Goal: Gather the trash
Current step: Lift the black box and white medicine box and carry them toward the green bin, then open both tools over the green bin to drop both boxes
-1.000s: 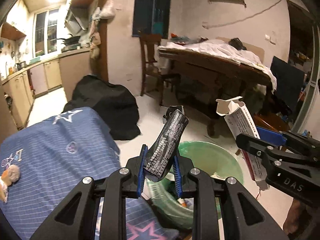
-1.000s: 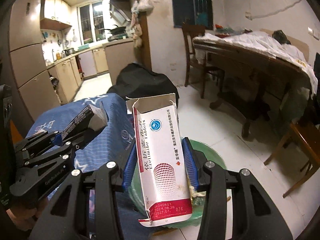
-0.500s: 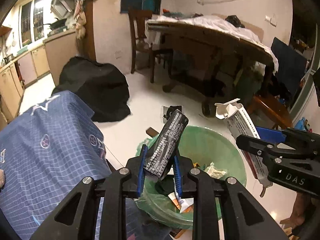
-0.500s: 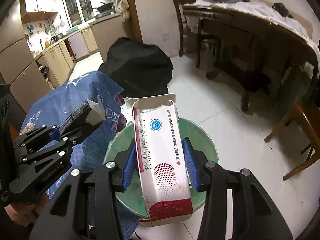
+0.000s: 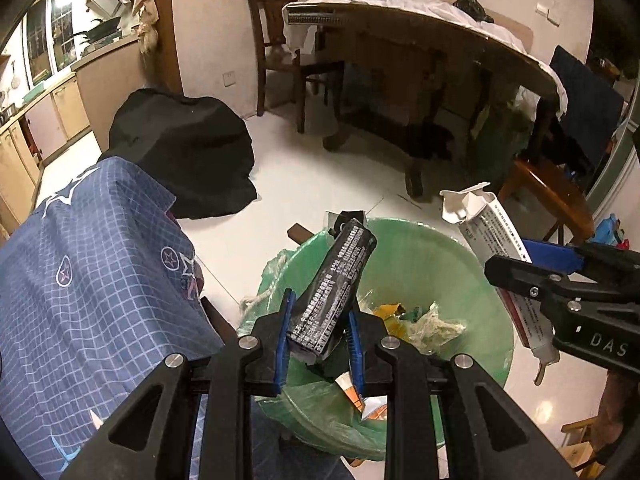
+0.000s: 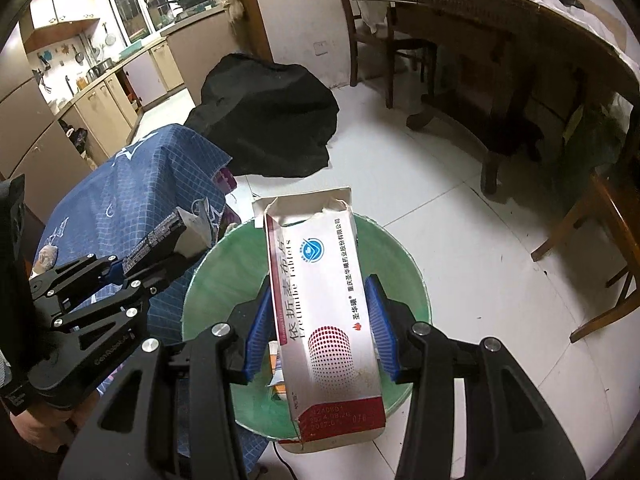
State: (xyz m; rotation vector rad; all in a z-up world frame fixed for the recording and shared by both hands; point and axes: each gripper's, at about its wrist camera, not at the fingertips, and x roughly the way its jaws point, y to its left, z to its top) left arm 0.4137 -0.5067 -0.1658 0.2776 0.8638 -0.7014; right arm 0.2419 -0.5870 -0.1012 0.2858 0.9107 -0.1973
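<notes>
My left gripper (image 5: 320,334) is shut on a small black box (image 5: 334,294) with white print, held over the near rim of a bin lined with a green bag (image 5: 424,256). My right gripper (image 6: 318,318) is shut on a white and red tablet box (image 6: 324,304) with a torn open top, held above the same green-lined bin (image 6: 404,252). The right gripper and its box (image 5: 500,248) show at the right of the left wrist view; the left gripper (image 6: 132,264) shows at the left of the right wrist view. Crumpled wrappers (image 5: 424,320) lie inside the bin.
A table under a blue checked cloth (image 5: 92,280) stands just left of the bin. A black covered heap (image 5: 184,156) lies on the white floor behind. A wooden dining table (image 5: 440,52) and chairs (image 6: 592,216) stand beyond and to the right.
Both grippers have tilted down and moved forward with their boxes, from beside the blue cloth to over the green bin. Both keep their hold.
</notes>
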